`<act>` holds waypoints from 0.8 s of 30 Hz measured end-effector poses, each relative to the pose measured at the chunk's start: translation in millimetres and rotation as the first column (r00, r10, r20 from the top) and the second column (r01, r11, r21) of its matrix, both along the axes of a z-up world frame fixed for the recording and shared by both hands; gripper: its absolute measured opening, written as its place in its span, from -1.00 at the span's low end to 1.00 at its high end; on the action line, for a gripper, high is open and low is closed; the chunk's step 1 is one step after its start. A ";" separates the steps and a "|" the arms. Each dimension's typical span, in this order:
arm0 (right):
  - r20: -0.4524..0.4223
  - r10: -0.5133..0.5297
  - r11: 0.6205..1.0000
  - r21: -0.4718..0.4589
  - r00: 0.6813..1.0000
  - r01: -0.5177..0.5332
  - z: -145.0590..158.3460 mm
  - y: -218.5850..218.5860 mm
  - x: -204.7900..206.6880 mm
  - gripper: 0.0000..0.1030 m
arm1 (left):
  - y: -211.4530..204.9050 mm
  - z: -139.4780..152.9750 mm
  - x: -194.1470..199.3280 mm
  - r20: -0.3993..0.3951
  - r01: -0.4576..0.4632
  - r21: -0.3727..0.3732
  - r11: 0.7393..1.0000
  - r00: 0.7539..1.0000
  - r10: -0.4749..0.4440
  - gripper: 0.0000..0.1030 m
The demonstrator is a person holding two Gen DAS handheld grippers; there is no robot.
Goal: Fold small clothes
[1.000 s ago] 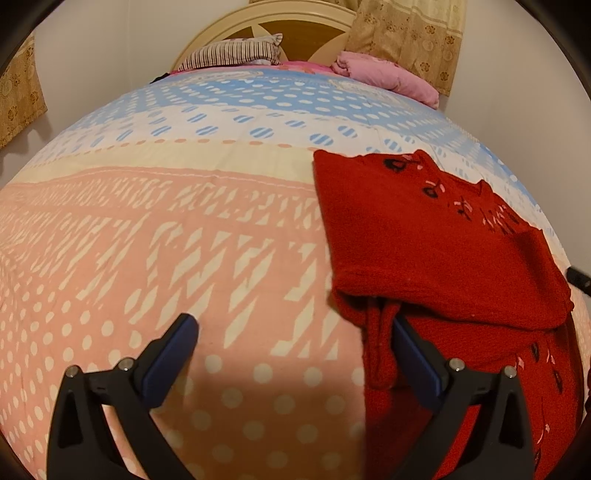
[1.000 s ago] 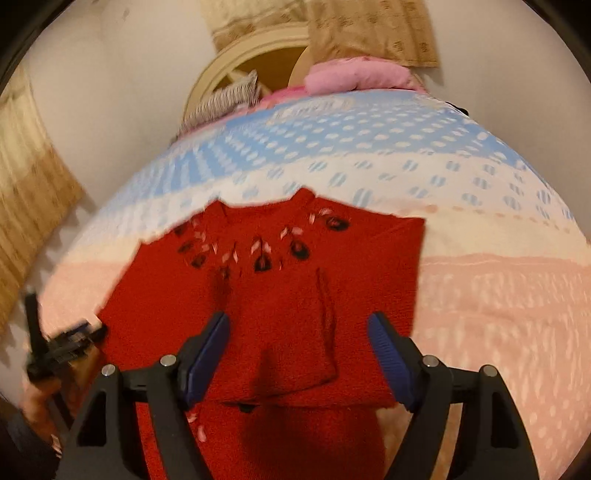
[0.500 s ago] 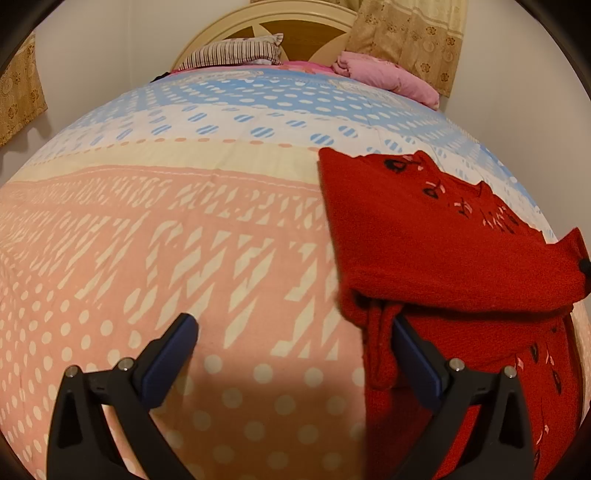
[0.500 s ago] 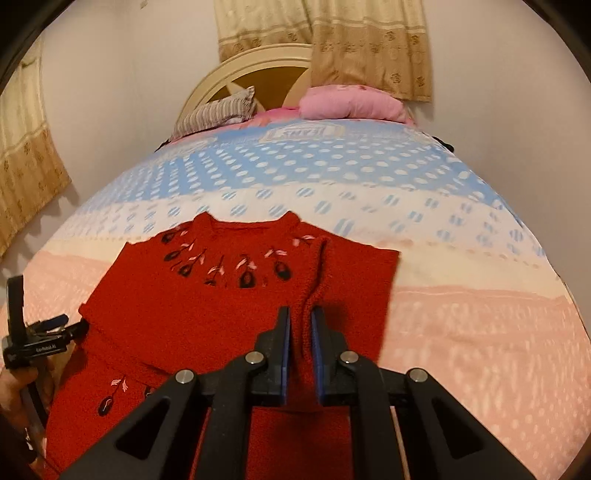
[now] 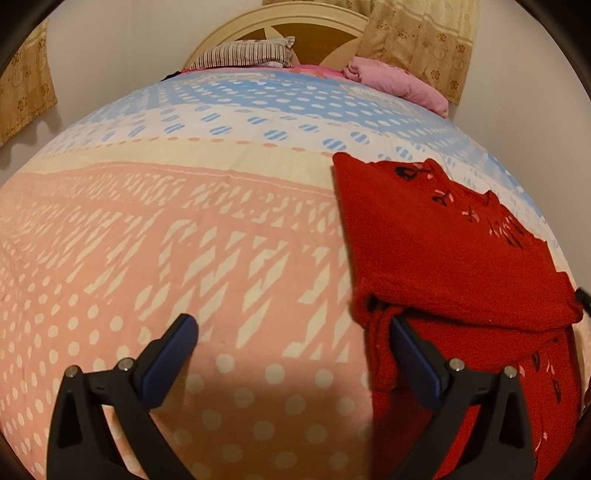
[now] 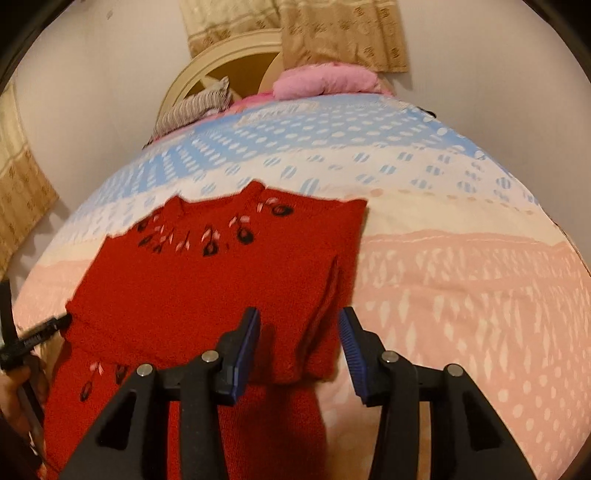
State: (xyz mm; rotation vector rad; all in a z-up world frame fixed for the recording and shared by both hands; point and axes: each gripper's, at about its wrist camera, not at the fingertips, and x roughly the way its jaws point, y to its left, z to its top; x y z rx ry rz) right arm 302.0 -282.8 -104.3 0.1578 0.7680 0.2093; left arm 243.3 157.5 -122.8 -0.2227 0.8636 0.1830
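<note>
Bed cover (image 5: 155,229): wide, with bands of pink, cream, white and blue, with dots and dashes.
Headboard (image 5: 280,22): cream, rounded, with brown panels.
Pillows: a striped one (image 5: 243,55) and a pink one (image 5: 399,83) near the headboard.
Curtains (image 5: 417,37): beige, with small flowers.
Walls (image 5: 110,55): plain, light.
Light: warm, indoor.

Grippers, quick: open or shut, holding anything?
Left gripper: open, holding nothing, beside the sweater.
Right gripper: open, holding nothing, over the sweater's fold.
</note>
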 end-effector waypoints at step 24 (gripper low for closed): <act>-0.105 0.160 0.987 0.030 0.982 -0.157 -20.4 50.1 19.4 -0.12 | -0.8 -1.1 1.4 -0.004 0.004 0.003 1.000 1.000 -0.004 1.00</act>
